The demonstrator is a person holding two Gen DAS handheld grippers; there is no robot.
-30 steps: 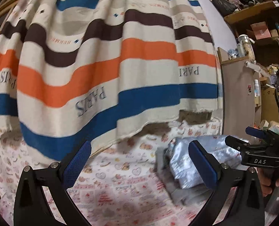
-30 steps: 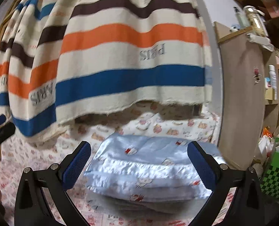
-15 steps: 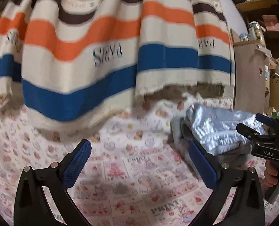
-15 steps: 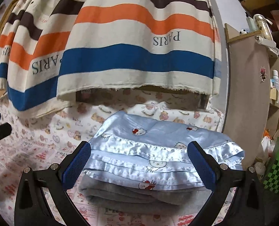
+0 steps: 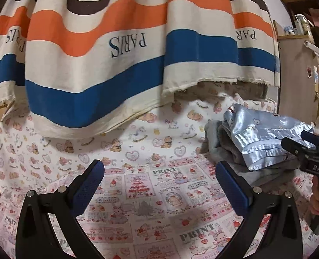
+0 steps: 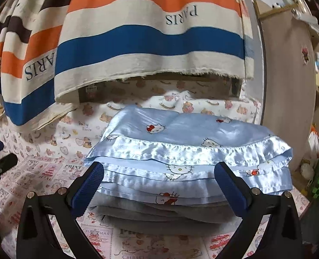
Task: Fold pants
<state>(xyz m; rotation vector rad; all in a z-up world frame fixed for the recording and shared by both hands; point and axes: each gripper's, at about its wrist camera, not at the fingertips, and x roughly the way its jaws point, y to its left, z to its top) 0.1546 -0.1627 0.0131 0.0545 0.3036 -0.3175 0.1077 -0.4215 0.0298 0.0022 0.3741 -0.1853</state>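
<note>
A cream curtain with orange, blue and brown stripes hangs behind the pink cartoon-print bedsheet. The folded pale-blue satin pants sit atop grey folded cloth, stacked neatly. My left gripper and right gripper hold nothing, jaws spread wide.

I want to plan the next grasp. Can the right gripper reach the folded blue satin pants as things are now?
Probably yes. The right gripper is open and faces the blue satin pants directly, with nothing between them. The pants lie on top of a grey garment, so their front edge is exposed.
</note>
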